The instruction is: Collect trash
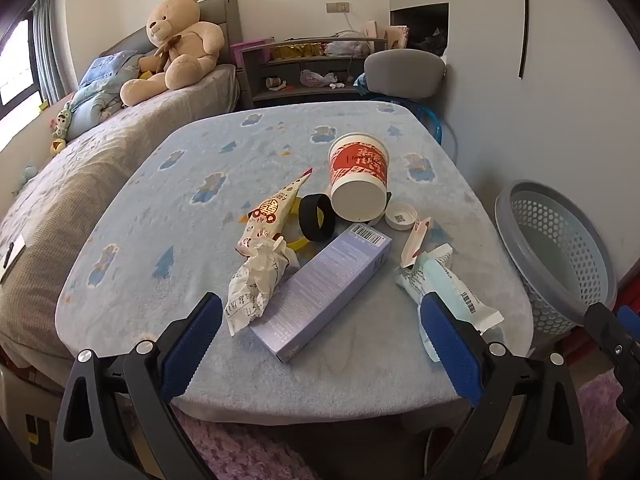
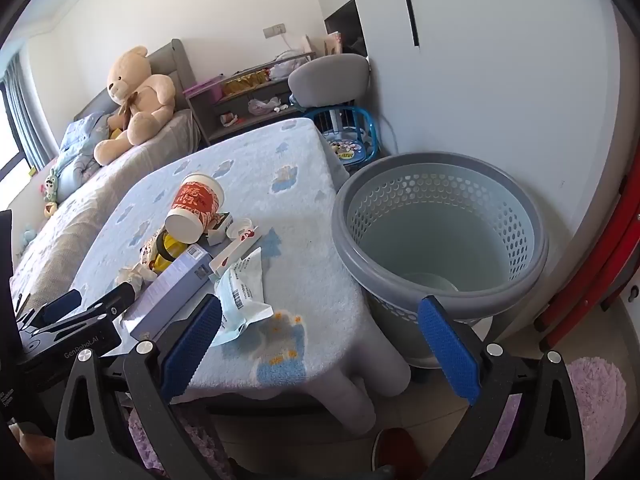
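Observation:
Trash lies on a small table (image 1: 200, 152) with a blue fleece cover: a tipped red and white paper cup (image 1: 359, 176), a lilac box (image 1: 324, 288), a crumpled paper wrapper (image 1: 256, 280), a red-patterned packet (image 1: 272, 212), a black band roll (image 1: 316, 216), a white cap (image 1: 401, 216) and a pale plastic wrapper (image 1: 448, 284). A grey perforated bin (image 2: 440, 240) stands on the floor right of the table. My left gripper (image 1: 322, 340) is open over the table's near edge, around the box end. My right gripper (image 2: 320, 344) is open and empty between table corner and bin.
A bed (image 1: 80, 184) with a big teddy bear (image 1: 176, 44) lies left of the table. A grey chair (image 1: 404, 72) and a shelf (image 1: 304, 68) stand behind it. A white wall (image 2: 500, 100) is behind the bin, a red object (image 2: 600, 248) to its right. A lilac rug (image 2: 596, 400) covers the floor.

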The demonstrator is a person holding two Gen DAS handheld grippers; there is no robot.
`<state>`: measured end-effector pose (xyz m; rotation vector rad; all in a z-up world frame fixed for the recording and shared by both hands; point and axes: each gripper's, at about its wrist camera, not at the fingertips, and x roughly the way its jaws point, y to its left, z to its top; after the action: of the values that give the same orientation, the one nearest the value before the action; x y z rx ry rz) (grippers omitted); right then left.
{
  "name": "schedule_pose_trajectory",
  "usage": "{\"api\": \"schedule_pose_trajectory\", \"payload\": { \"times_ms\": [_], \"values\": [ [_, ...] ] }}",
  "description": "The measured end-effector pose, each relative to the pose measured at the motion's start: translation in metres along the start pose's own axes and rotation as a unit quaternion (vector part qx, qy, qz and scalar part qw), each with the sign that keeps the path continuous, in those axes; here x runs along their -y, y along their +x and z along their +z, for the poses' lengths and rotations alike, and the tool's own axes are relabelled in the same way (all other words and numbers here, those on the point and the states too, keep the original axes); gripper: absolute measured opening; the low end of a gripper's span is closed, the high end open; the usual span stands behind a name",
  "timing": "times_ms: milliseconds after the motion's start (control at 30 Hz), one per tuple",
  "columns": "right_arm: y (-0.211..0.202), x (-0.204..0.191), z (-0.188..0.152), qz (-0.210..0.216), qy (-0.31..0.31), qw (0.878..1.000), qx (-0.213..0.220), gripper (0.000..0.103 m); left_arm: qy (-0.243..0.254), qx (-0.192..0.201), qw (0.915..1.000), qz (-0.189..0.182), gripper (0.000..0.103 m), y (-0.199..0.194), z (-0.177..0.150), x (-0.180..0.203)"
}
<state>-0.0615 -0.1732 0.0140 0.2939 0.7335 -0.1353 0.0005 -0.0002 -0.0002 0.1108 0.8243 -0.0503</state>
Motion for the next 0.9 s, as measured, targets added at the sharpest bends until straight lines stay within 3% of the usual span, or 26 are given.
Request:
{"api": "schedule_pose_trajectory", "payload": {
  "times_ms": [900],
  "values": [
    [0.0, 0.0, 0.0, 0.006, 0.003, 1.0, -0.002, 0.096, 0.008, 0.001, 1.0, 0.002, 0.095, 0.001, -0.004, 0.006]
  ]
}}
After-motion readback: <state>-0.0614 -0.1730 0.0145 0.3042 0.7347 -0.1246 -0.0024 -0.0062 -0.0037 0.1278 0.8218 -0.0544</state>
